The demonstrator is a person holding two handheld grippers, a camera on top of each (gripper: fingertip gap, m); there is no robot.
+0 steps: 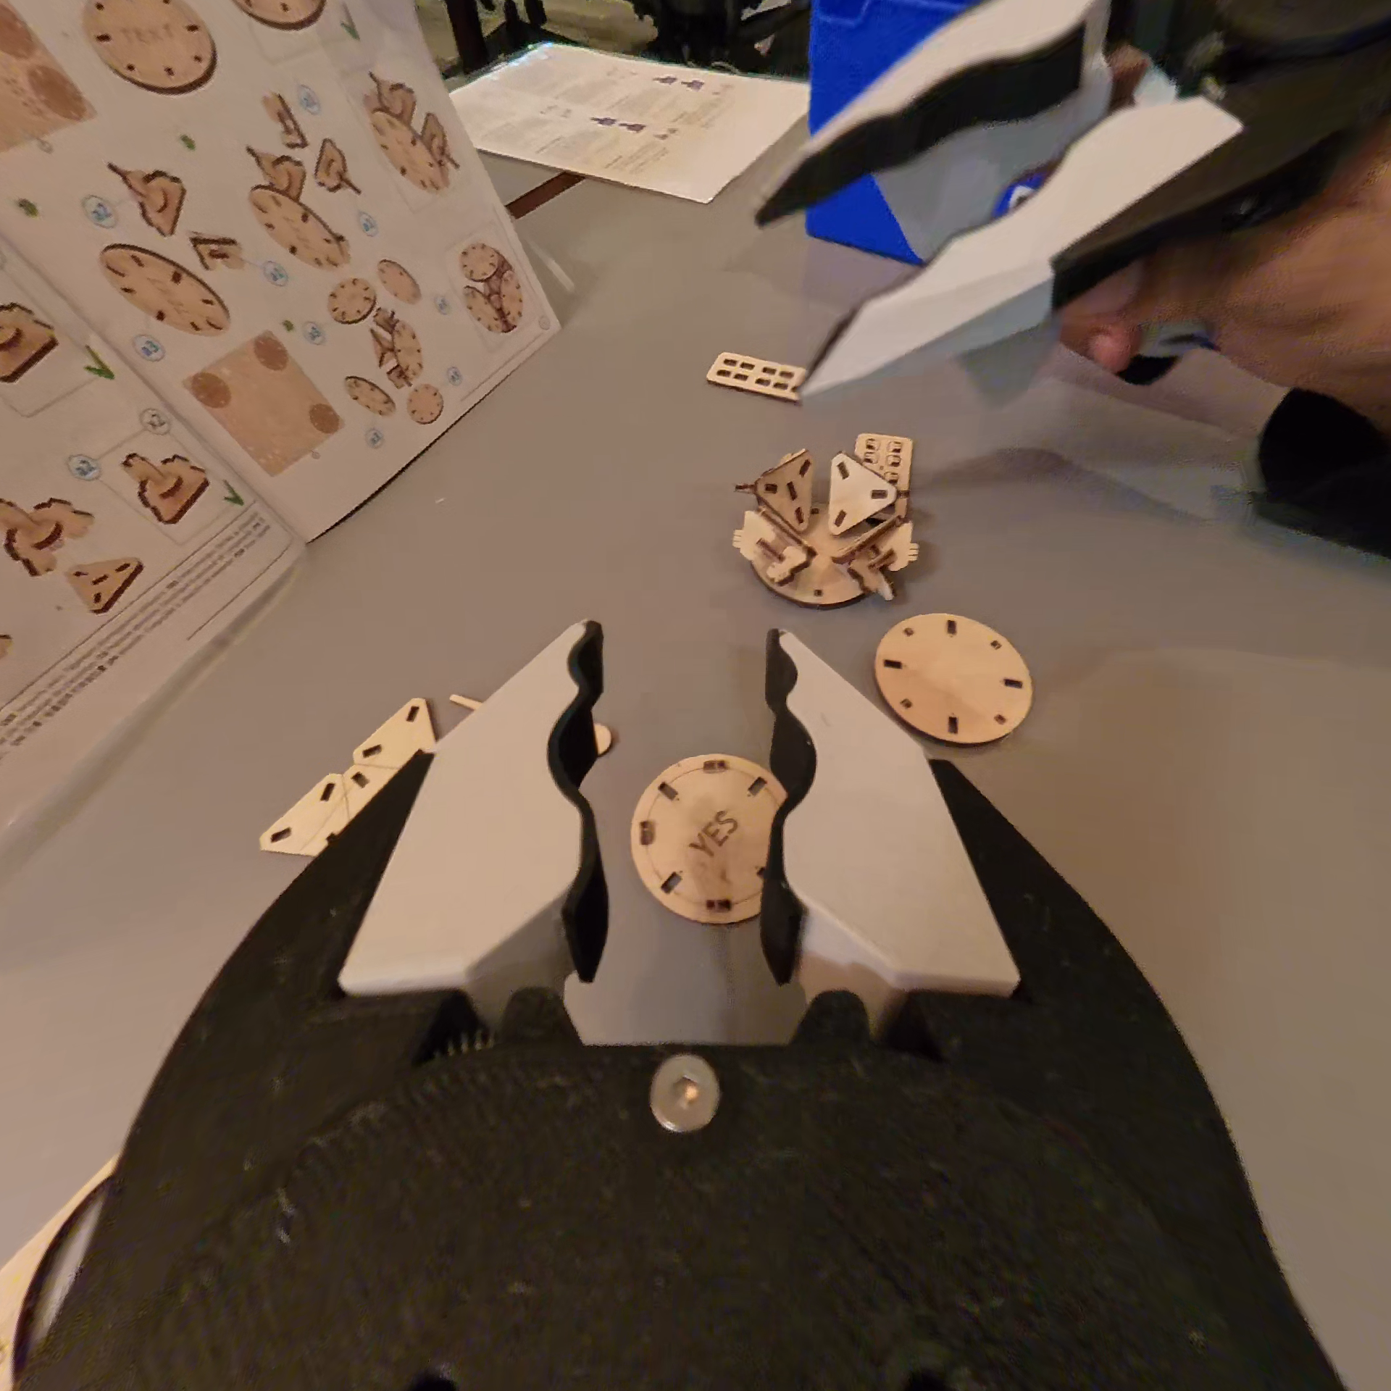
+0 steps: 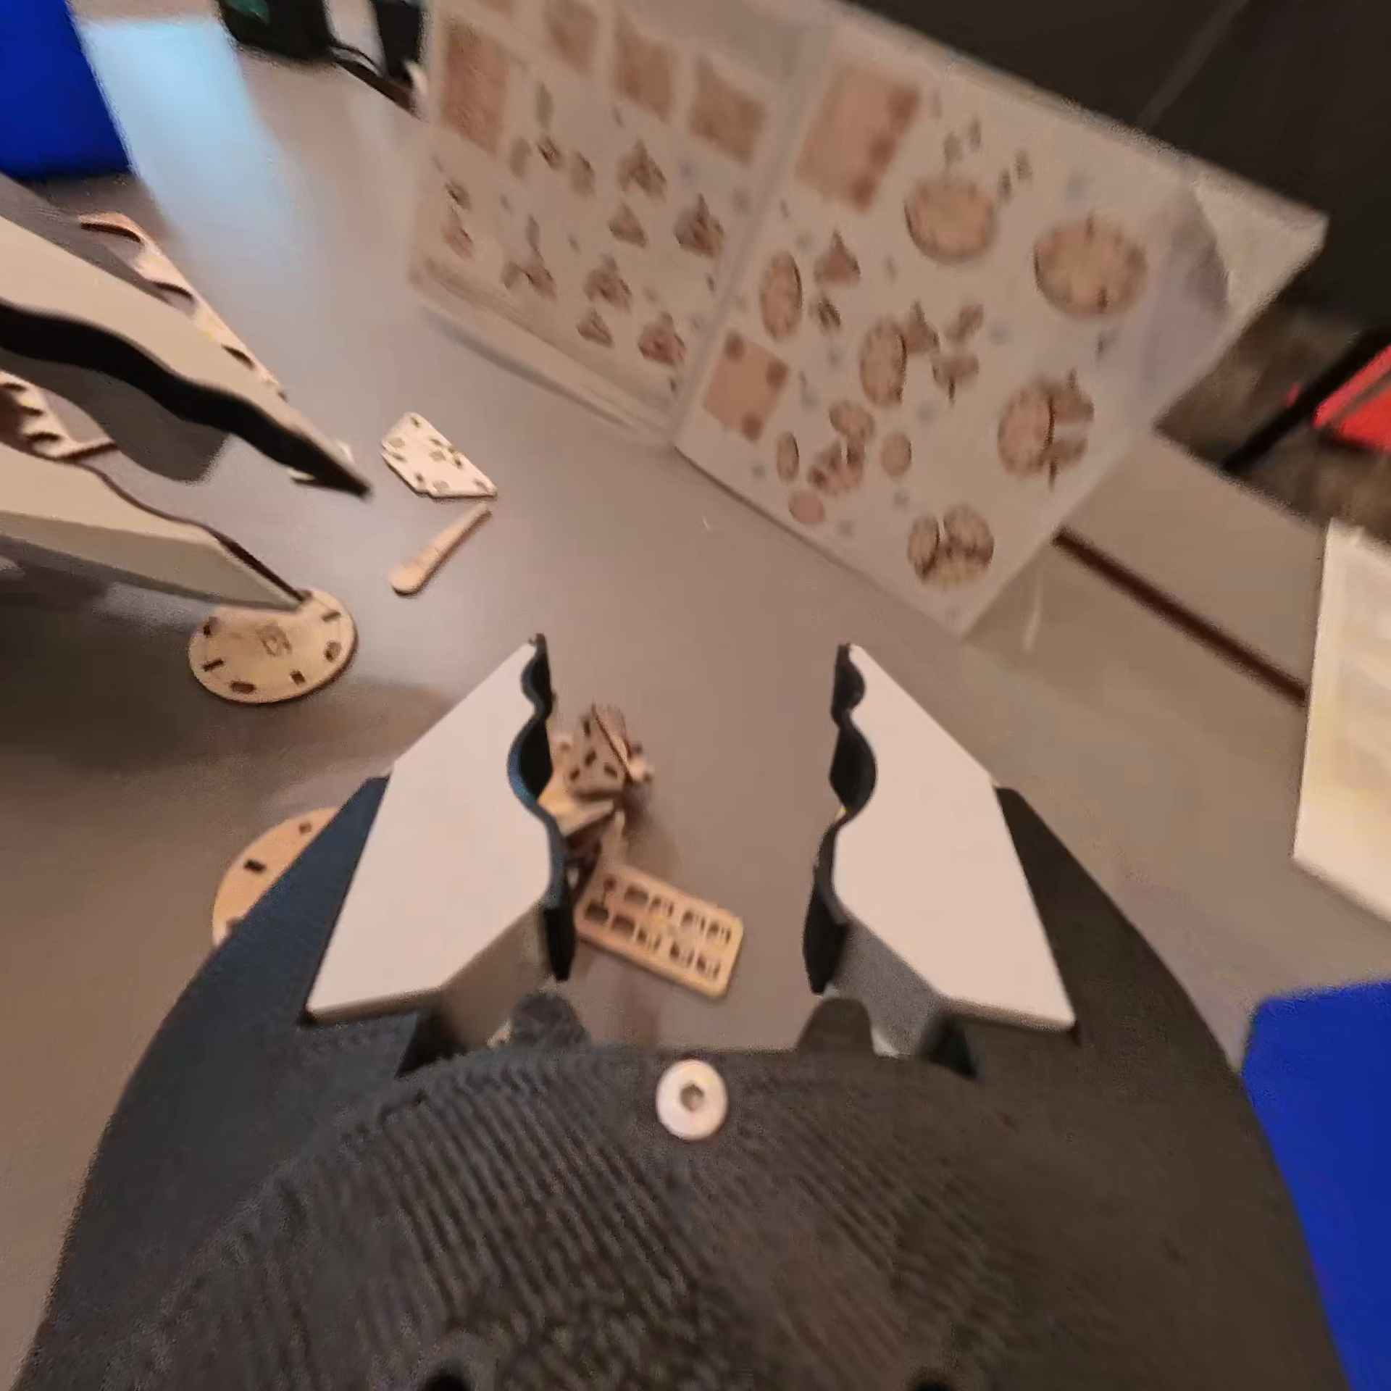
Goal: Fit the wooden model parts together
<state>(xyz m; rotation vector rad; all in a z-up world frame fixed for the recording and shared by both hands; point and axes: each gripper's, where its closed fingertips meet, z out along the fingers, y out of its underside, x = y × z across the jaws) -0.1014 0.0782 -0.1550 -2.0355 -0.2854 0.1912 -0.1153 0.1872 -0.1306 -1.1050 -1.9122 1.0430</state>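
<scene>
From the left wrist camera, my left gripper [image 1: 685, 640] hangs over the grey table [image 1: 527, 542] with its jaws partly apart and nothing between the pads. An engraved disc [image 1: 704, 835] lies flat on the table below the gap, its right edge hidden under the right finger [image 1: 850, 790]; I cannot tell whether that finger touches it. A plain slotted disc [image 1: 952, 677] lies just right of the fingers. Beyond it stands the wooden assembly [image 1: 824, 519], a round base with upright triangular plates. Two flat triangles [image 1: 361, 783] and a thin stick [image 1: 470, 701] lie at the left finger's outer side. A slotted strip [image 1: 756, 375] lies farther off, with a fingertip of my right gripper [image 1: 783, 301] just above its end. That gripper comes in from the upper right, jaws spread and bare, held by a hand [image 1: 1234, 301]. An instruction sheet [image 1: 248, 248] stands propped at the left, a paper [image 1: 625, 120] and a blue bin [image 1: 865, 105] sit behind.

From the right wrist camera, which is blurred, my right gripper [image 2: 689, 647] has its jaws wide with nothing held. The assembly [image 2: 598, 768] sits on the table below, close beside the left pad [image 2: 534, 760], clear of the right one. The strip [image 2: 658, 933] lies flat nearer the camera. My left gripper [image 2: 331, 542] reaches in from the left, its lower tip over the engraved disc [image 2: 271, 655]. The stick [image 2: 440, 549] and a triangle [image 2: 436, 455] lie past it. The plain disc [image 2: 260, 865] peeks out left of my fingers. The sheet [image 2: 865, 301] stands behind.
</scene>
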